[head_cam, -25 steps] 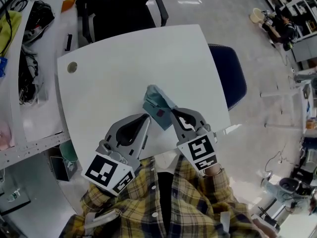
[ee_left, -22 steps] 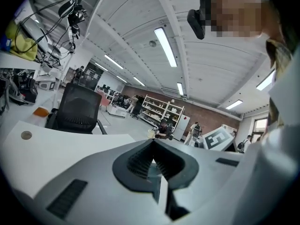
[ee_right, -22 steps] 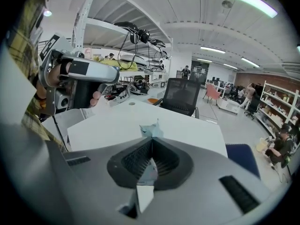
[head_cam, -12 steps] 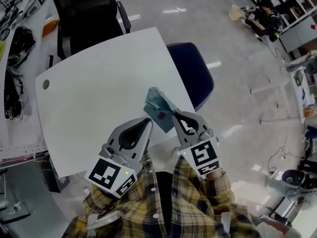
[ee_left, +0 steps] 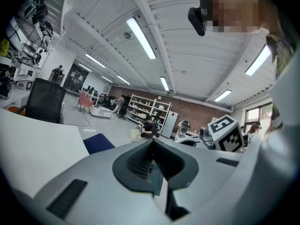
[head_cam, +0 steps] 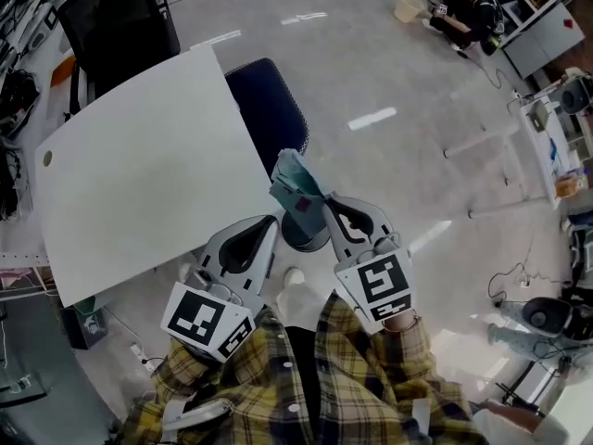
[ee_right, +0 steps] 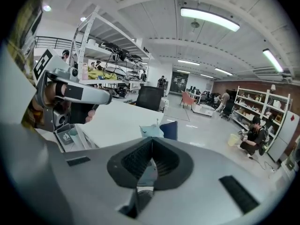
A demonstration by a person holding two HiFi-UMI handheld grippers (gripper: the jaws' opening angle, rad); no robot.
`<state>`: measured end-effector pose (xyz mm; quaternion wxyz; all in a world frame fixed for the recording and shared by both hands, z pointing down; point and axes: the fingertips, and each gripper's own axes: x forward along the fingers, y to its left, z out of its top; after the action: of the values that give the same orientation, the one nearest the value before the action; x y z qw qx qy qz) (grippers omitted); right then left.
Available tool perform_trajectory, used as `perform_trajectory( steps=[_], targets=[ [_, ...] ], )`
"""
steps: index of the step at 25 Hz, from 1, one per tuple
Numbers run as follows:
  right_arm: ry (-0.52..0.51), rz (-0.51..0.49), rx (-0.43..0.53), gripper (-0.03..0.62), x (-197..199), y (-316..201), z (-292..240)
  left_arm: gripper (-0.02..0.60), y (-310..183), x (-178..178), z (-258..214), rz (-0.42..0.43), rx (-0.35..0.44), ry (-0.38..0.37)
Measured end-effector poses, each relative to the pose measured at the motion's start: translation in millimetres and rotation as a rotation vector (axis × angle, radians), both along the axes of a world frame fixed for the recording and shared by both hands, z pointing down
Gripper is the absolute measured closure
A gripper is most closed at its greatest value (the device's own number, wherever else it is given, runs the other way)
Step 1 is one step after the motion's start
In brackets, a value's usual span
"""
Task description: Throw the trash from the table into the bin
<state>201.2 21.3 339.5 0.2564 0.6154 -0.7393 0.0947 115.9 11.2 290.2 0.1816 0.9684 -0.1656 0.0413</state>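
My right gripper [head_cam: 320, 208] is shut on a crumpled teal packet [head_cam: 295, 189], which sticks up and forward from the closed jaws. In the right gripper view the packet [ee_right: 151, 131] shows just past that gripper's [ee_right: 151, 143] tips. My left gripper [head_cam: 274, 221] is beside it, jaws together with nothing between them; the left gripper view shows the same closed tips of the left gripper [ee_left: 152, 142]. Both grippers hang over the floor, off the right edge of the white table [head_cam: 139, 184]. A dark round object [head_cam: 306, 235] lies on the floor under the packet, partly hidden; I cannot tell what it is.
A blue chair [head_cam: 267, 109] stands by the table's right edge, a black office chair [head_cam: 116, 17] at its far side. A person [head_cam: 463, 7] crouches far off beside a pale bucket [head_cam: 409, 6]. Shelves and equipment line the right. The person's yellow plaid shirt [head_cam: 306, 378] fills the bottom.
Both grippers, the right one still holding the packet, have swung off the table to the right over the floor. The table has slid to the left of the view.
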Motion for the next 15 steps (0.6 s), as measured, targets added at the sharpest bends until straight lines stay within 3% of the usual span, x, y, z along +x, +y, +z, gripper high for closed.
perform_trajectory(
  steps=[5, 15],
  targets=[
    [-0.016, 0.024, -0.003, 0.595, 51.7, 44.3, 4.0, 0.574, 45.0, 48.0, -3.6, 0.041, -0.004, -0.034],
    [-0.049, 0.172, -0.096, 0.595, 79.4, 73.6, 55.1, 0.574, 54.9, 64.7, 10.3, 0.109, -0.039, -0.06]
  ],
)
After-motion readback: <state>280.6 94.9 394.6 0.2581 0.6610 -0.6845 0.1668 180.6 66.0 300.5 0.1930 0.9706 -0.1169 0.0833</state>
